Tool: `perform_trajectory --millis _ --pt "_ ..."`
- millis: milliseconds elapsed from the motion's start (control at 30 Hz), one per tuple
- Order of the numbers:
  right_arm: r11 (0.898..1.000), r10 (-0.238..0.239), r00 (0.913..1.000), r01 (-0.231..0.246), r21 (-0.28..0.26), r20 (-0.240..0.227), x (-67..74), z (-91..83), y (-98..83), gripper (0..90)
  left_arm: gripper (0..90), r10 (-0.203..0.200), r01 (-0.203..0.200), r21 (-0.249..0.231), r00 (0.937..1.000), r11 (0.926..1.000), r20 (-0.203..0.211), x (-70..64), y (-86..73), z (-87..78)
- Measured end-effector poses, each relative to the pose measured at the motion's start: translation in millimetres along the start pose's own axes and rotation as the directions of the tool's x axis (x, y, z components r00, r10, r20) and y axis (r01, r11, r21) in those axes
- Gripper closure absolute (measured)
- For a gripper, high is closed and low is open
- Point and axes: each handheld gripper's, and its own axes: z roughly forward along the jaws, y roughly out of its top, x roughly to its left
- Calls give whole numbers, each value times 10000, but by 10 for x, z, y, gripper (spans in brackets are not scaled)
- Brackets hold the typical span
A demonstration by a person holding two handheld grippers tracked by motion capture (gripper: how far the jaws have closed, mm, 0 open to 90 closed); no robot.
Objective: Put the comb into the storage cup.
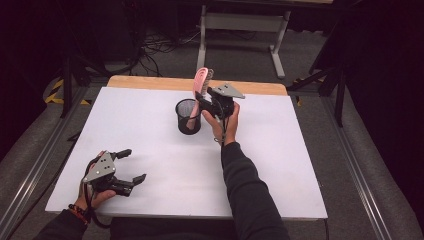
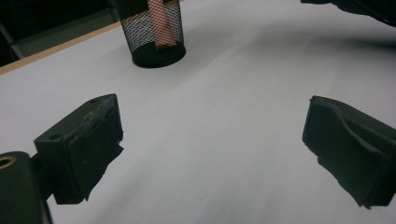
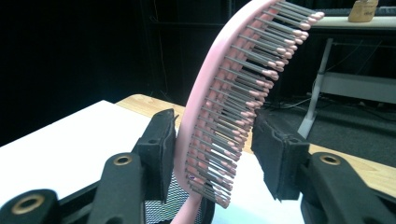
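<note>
A pink hairbrush (image 1: 201, 80) with dark, pink-tipped bristles stands nearly upright, its handle (image 2: 161, 25) down inside a black mesh cup (image 1: 188, 117) near the middle of the white table (image 1: 300, 165). My right gripper (image 1: 202, 97) is shut on the brush head (image 3: 224, 107): one jaw lies against the pink back, the other against the bristle tips. The cup's mesh (image 3: 161, 210) shows just below the jaws. My left gripper (image 1: 132, 165) rests open at the table's near left corner, nothing between its jaws (image 2: 212, 149). It points toward the cup (image 2: 140, 32).
A wooden strip (image 1: 150, 82) runs along the table's far edge. Beyond it stand a white metal frame (image 1: 240, 22) and floor cables (image 1: 155, 47). Metal rails flank the table on both sides.
</note>
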Motion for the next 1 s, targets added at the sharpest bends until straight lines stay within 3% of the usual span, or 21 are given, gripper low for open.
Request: perform_trajectory --millis 467,600,1000 --pt "9995 -287 9995 286 112 120 1 -65 -11 445 57 37 -37 36 10000 10000 14 -5 3 2" --pt "9981 -603 9978 600 99 289 13 -131 -3 428 57 107 -107 77 9999 9999 0 -13 8 -1" --pt "9972 -747 9969 748 -38 232 -23 -291 54 384 57 129 -130 62 9999 9999 102 -15 11 4"
